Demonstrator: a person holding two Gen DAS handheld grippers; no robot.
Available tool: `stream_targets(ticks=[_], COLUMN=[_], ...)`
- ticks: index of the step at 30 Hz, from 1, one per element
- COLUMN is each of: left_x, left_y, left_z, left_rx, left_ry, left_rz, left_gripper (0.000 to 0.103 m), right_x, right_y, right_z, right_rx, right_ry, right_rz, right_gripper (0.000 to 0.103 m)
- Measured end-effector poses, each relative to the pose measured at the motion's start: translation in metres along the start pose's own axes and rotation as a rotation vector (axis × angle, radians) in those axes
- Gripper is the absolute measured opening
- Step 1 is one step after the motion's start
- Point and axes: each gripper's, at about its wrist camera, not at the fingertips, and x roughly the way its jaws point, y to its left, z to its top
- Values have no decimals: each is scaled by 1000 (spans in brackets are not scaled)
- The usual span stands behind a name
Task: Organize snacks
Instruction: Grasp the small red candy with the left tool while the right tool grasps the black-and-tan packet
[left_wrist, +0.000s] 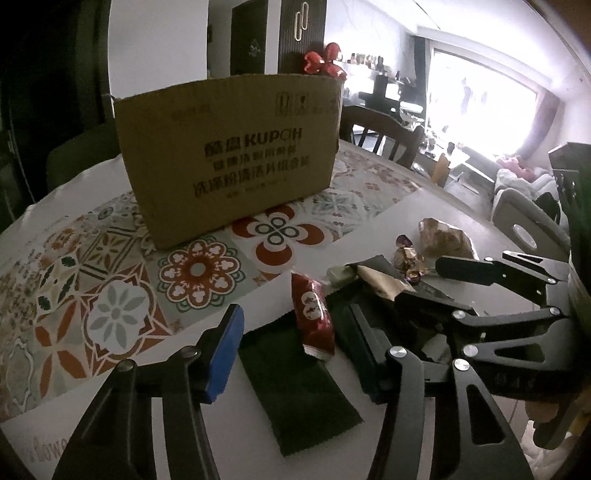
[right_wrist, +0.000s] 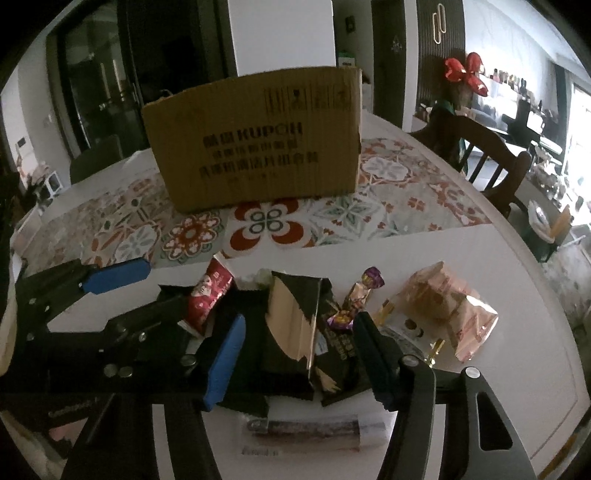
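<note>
A brown cardboard box (left_wrist: 229, 155) stands on the patterned tablecloth; it also shows in the right wrist view (right_wrist: 258, 140). My left gripper (left_wrist: 295, 339) is open, its jaws on either side of a red snack packet (left_wrist: 313, 317) and above a dark green packet (left_wrist: 299, 391). My right gripper (right_wrist: 299, 350) is open around black snack packets (right_wrist: 291, 332). The red packet (right_wrist: 208, 295), a purple-gold candy (right_wrist: 360, 295) and a pink bag (right_wrist: 443, 306) lie nearby. The right gripper (left_wrist: 424, 284) shows in the left view, the left gripper (right_wrist: 136, 291) in the right view.
A round white table (right_wrist: 517, 295) carries a patterned cloth (left_wrist: 92, 288). Wooden chairs (right_wrist: 480, 147) stand behind it. A clear-wrapped bar (right_wrist: 306, 428) lies near the front edge. A red bow (left_wrist: 325, 61) rises behind the box.
</note>
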Motion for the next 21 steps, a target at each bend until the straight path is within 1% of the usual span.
stream_targets(ticks=[3,4,8,14,16,19,21], left_x=[5,7,16,29,32,34,36], left_y=[2,2,4,2,2,2,1], left_z=[2,2,5,9,9,8,7], left_rx=[-5,-6,-12,-3,-6,-17,-18], left_ry=[12,13,28,40,48,57,66], left_rz=[-27,-32,-44,-36,-41,-49,-56], left_gripper=[49,47,47,46,45,42,39], right_x=[4,5,11,18,19,20,21], right_y=[2,3,2,0,2,3,4], right_z=[0,-1,-1,-3,-4,-3,-3], right_rx=[2,0,12,29,21,15,7], right_ry=[9,11,27,40,40,40,39], right_rz=[3,4,13,16,17,13,13], right_gripper=[61,59,56,53,49,48,43])
